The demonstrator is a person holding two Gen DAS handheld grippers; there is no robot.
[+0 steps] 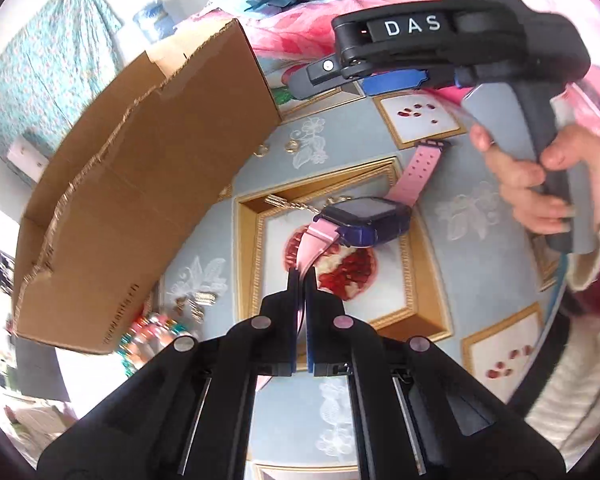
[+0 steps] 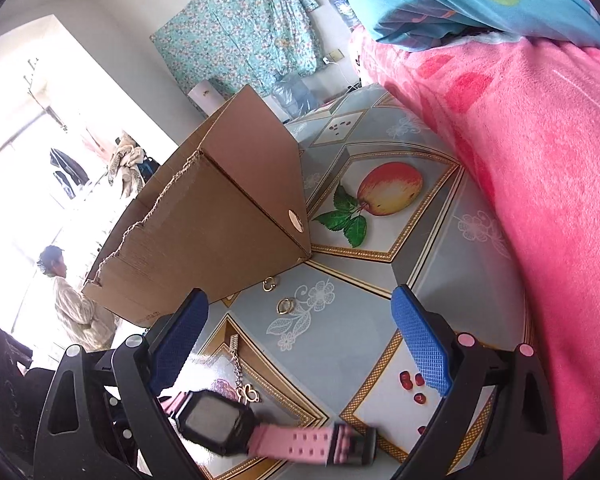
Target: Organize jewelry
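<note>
My left gripper (image 1: 301,276) is shut on the near pink strap of a watch (image 1: 366,220) with a dark square face; the watch hangs just above the patterned tablecloth (image 1: 340,152). It also shows low in the right wrist view (image 2: 216,420). My right gripper (image 2: 300,336) is open and empty above the cloth; it also shows in the left wrist view (image 1: 374,80). Two gold rings (image 2: 286,306) and a gold chain (image 2: 238,364) lie on the cloth near a cardboard box (image 2: 204,224).
The cardboard box (image 1: 140,184) stands to the left with a torn rim. Beaded bracelets (image 1: 152,332) and a small sparkly piece (image 1: 202,298) lie by its base. A pink blanket (image 2: 540,184) covers the right side. A person (image 2: 72,296) stands far off at left.
</note>
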